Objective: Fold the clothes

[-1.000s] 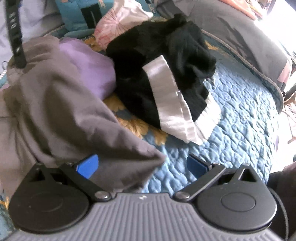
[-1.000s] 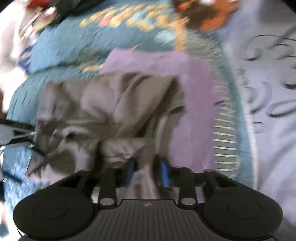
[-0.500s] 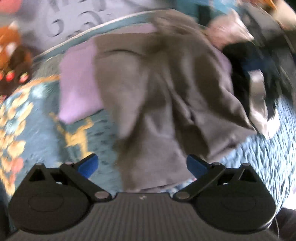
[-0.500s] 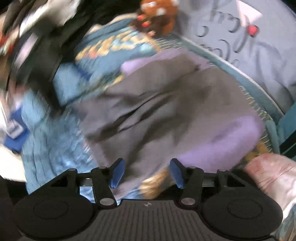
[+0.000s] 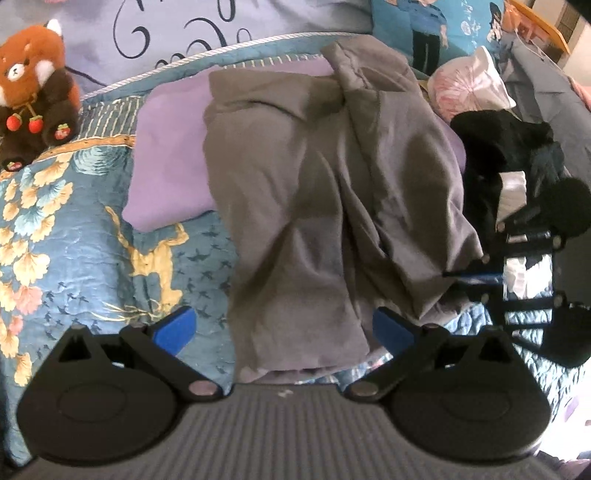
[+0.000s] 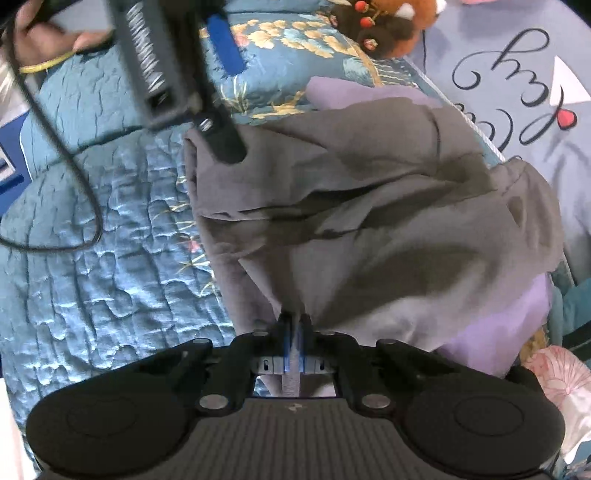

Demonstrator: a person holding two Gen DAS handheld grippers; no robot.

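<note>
A grey garment [image 5: 314, 192] lies crumpled on a folded purple garment [image 5: 170, 155], both on a blue quilted bed. My left gripper [image 5: 282, 328] hangs open over the grey garment's near edge, the cloth lying loose between its blue pads. In the right wrist view one of its fingers [image 6: 221, 136] reaches the garment's far corner. My right gripper [image 6: 293, 325] has its jaws closing tight on a pinched fold of the grey garment [image 6: 369, 221], the pads pressing on the cloth. It also shows at the garment's right edge [image 5: 454, 274]. The purple garment [image 6: 491, 332] peeks out beneath.
A red panda plush [image 5: 33, 85] sits at the head of the bed by a lavender pillow [image 5: 221, 26]. A black garment with white trim [image 5: 498, 147] and a floral bundle [image 5: 469, 85] lie to the right. A black cable [image 6: 74, 184] loops over the quilt [image 6: 92, 277].
The left view swung from the black garment to above the grey one, its gripper staying open. The right gripper opened wider, dropped to the grey garment's edge and closed on a fold.
</note>
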